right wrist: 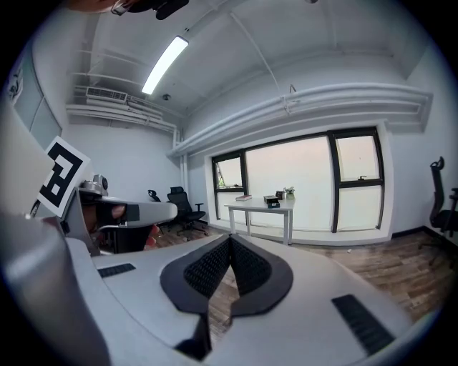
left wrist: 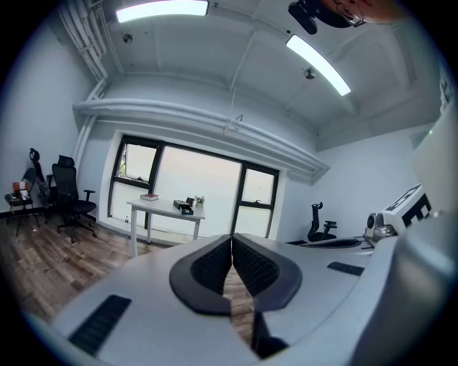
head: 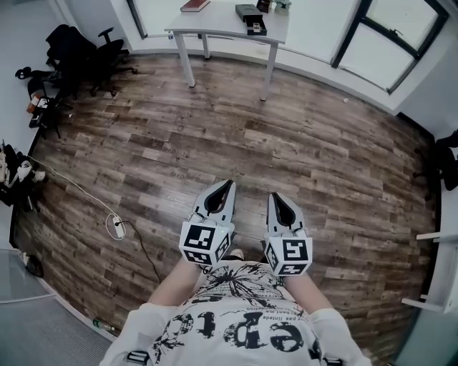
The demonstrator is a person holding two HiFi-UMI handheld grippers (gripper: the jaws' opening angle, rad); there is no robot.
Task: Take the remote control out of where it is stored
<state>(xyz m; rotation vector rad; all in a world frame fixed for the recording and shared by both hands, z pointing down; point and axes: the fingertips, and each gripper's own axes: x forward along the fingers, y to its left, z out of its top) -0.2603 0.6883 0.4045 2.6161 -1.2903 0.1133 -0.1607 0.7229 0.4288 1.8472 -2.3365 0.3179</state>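
Both grippers are held close in front of the person's chest, above the wooden floor and pointing at the far wall. In the head view my left gripper (head: pixel 228 184) and my right gripper (head: pixel 275 196) hang side by side, each shut on nothing. Their own views show the black ribbed pads pressed together: left gripper (left wrist: pixel 231 239), right gripper (right wrist: pixel 230 239). Far ahead a white table (head: pixel 215 32) stands below the window, carrying a black box (head: pixel 250 18) and a dark red book (head: pixel 195 6). No remote control can be made out at this distance.
Black office chairs (head: pixel 86 53) and bags stand at the far left. A white power strip (head: pixel 117 226) with its cable lies on the floor to my left. White shelving (head: pixel 436 271) lines the right edge. Wooden floor (head: pixel 300 136) stretches between me and the table.
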